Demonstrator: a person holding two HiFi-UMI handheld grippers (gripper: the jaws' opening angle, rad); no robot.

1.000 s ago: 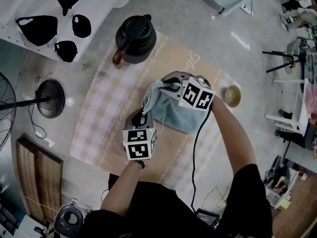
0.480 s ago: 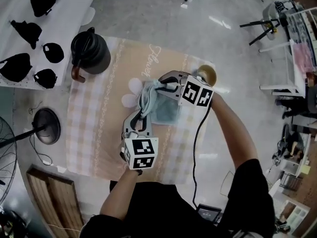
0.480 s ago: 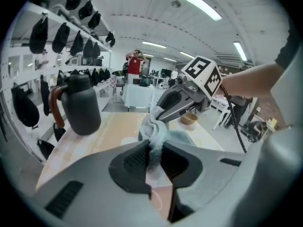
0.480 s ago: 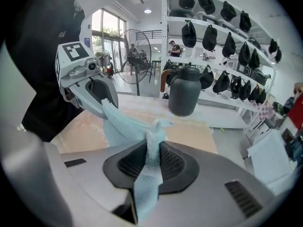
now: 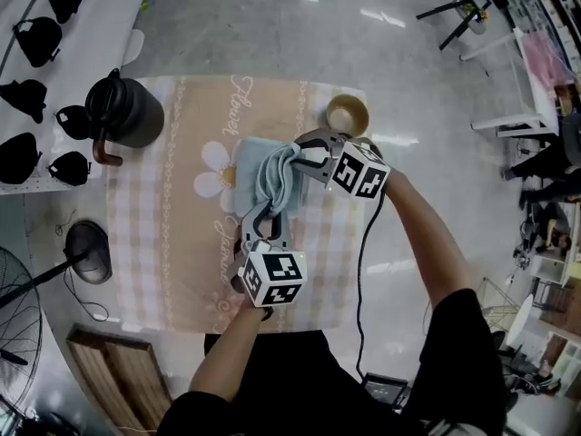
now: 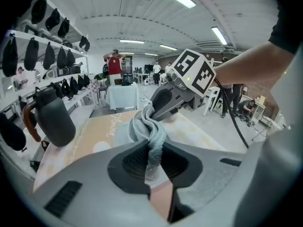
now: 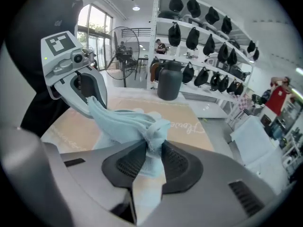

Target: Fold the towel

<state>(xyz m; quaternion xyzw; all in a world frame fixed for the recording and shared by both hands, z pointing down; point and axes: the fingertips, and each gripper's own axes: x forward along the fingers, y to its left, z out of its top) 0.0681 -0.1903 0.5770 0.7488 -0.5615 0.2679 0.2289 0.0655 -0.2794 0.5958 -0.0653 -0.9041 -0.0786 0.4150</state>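
A light blue towel [image 5: 261, 173] is bunched up over the checked tablecloth [image 5: 172, 234], with a flat part resting on the cloth beside a daisy print. My left gripper [image 5: 270, 209] comes from below and is shut on one bunched end; in the left gripper view [image 6: 154, 148] a strip of towel [image 6: 144, 126] runs between the pads. My right gripper [image 5: 300, 155] grips the other end from the right. Its jaws have just been opening, and in the right gripper view [image 7: 152, 148] a knot of towel [image 7: 125, 122] is still pinched between them.
A black kettle [image 5: 127, 112] stands at the table's far left corner and a small brown bowl [image 5: 348, 114] at the far right corner. Black bags hang on a white shelf [image 5: 27, 107] at left. A fan base [image 5: 88, 252] sits on the floor.
Both grippers have carried the towel across the table. The towel now hangs more tightly bunched between them, with part of it laid on the cloth. The left gripper has rolled.
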